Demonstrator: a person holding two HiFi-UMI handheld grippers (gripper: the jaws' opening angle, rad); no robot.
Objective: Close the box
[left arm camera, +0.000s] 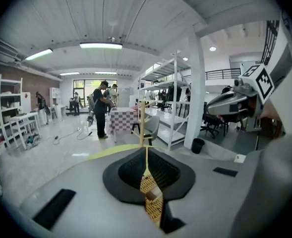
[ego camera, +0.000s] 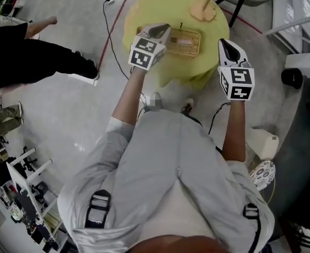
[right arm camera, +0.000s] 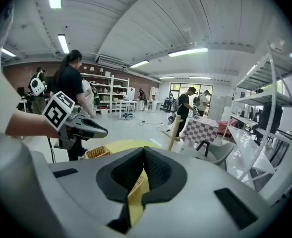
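Over yellow table, left gripper hung closed, empty, at left end of wicker box; right gripper, also closed, stood apart. Closing wanted flat, even push, box steadied.

Yellow table: bare cloth is left free in front of the wicker box and to its right. The box's left end is overhung by the left gripper. Behind the box, rightward, a wooden stand is set. The right gripper is held right of the box, apart.
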